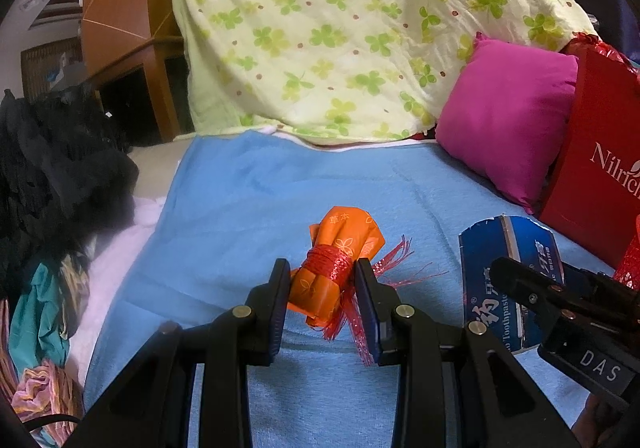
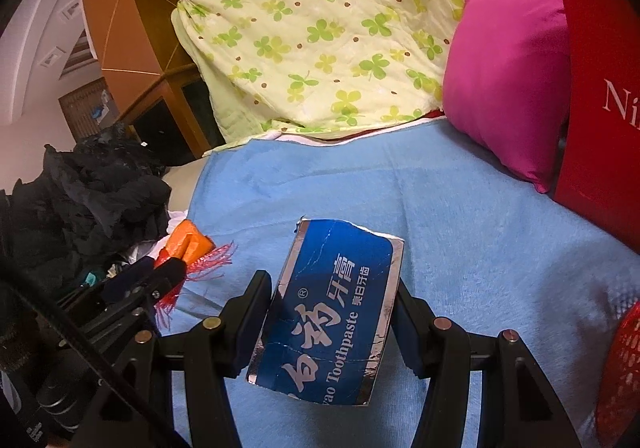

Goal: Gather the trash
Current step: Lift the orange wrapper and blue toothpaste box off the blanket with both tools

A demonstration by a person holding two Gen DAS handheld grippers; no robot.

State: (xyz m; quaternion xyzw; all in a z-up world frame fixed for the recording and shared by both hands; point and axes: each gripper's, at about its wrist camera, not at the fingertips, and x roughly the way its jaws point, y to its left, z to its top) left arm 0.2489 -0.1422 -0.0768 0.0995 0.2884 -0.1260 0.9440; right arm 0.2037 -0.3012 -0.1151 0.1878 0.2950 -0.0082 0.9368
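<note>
At lower centre of the left wrist view, the left tool (image 1: 323, 298) grips a crumpled orange plastic wrapper bound with frayed red string (image 1: 338, 266), lying on the blue towel (image 1: 248, 207) covering the bed. In the right wrist view, the right tool (image 2: 334, 322) clasps a torn, flattened blue toothpaste box with silver edges (image 2: 332, 312) by its sides

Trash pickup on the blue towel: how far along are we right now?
Nothing looks binned yet. In hand: the left gripper has its fingers on both sides of the orange wrapper bundle, and the right gripper is clamped on the torn toothpaste box. Both pieces sit low over the blue towel. Left to do: carry both to a container, possibly the red bag.
</note>
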